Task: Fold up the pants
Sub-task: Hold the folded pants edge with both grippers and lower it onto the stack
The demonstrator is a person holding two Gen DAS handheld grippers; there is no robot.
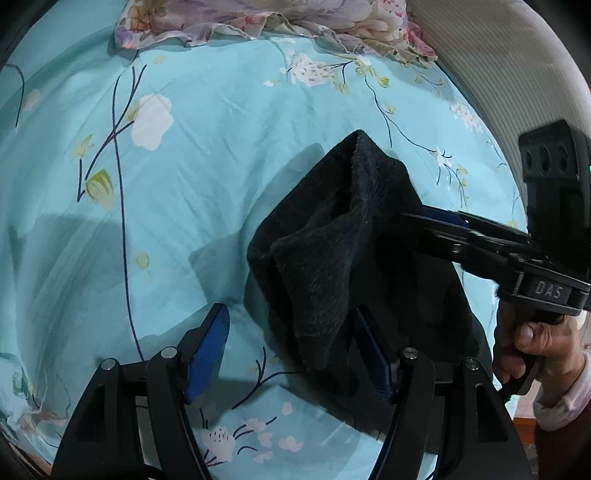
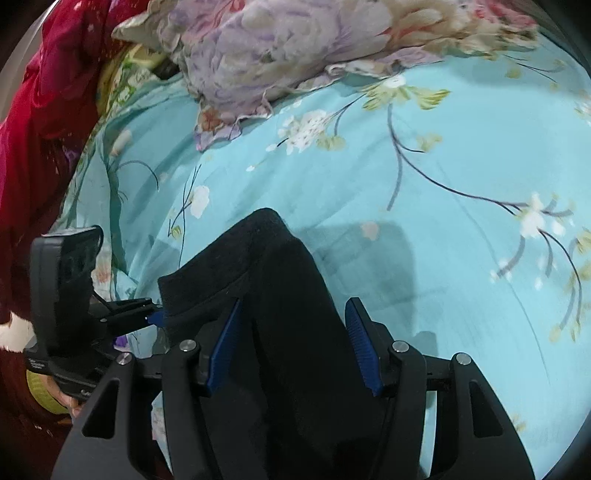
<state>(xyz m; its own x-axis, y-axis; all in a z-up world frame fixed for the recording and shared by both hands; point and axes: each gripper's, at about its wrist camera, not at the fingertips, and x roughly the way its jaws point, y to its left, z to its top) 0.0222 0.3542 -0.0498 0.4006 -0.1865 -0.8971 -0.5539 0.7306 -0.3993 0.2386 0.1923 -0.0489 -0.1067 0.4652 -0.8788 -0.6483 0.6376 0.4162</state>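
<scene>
Left wrist view shows the black pants (image 1: 347,258) bunched in a fuzzy heap on the turquoise floral bedsheet (image 1: 184,166), on the side of the sheet away from the purple flowered pillow (image 1: 258,18). The left gripper (image 1: 291,350) has its blue-padded fingers spread wide, the pants draped over one pad and not pinched. The right gripper (image 1: 424,218) reaches in from the side of the pants, its fingers drawn together on a fold of the cloth. Right wrist view shows its own jaws standing apart around the pants (image 2: 288,332), so I cannot tell its grip.
</scene>
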